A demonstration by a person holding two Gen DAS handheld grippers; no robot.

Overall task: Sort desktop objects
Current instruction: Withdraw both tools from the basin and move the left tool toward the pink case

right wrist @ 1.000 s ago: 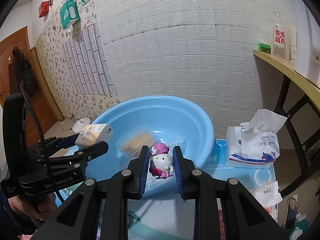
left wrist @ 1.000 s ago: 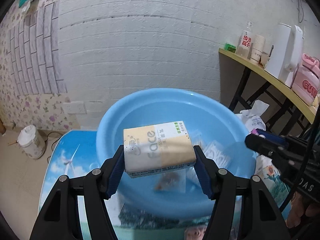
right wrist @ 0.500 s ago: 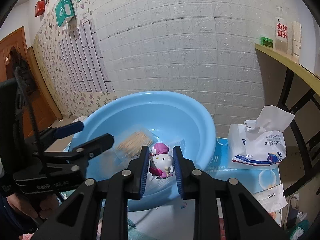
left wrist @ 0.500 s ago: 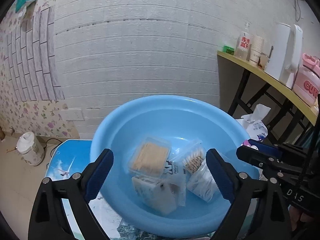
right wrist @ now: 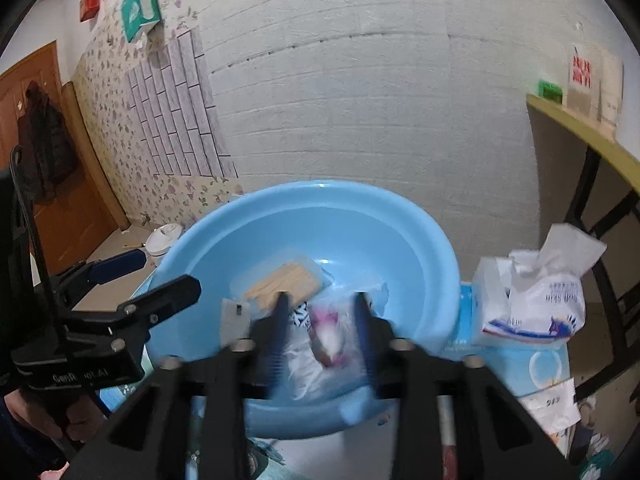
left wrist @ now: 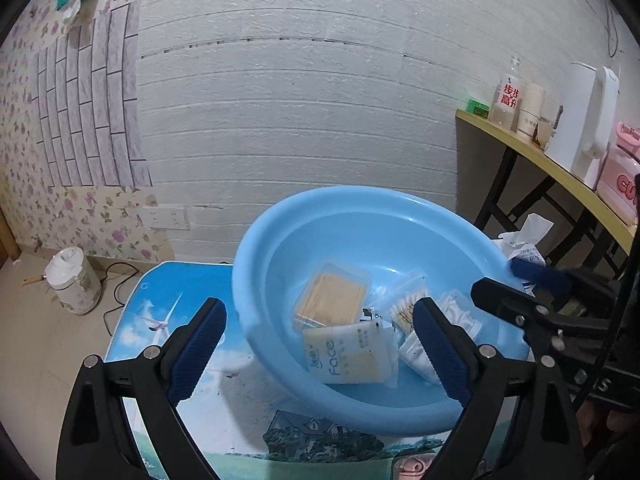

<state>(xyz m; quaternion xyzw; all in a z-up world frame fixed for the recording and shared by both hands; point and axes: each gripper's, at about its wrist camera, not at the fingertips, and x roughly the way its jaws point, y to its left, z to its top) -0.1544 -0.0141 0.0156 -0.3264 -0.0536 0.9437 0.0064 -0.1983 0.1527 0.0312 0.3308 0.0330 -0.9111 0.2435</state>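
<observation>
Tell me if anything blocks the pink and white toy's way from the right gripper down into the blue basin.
Nothing visible does. The toy is between the opening jaws of the right gripper, directly over the blue basin. Below it lie only clear packets already in the basin.

A low table with a printed blue landscape top (left wrist: 160,320) is occupied by a round light-blue plastic basin (left wrist: 280,240) and a white tissue pack (right wrist: 532,304).

Blurred pink toy (right wrist: 326,338) between opening jaws
</observation>
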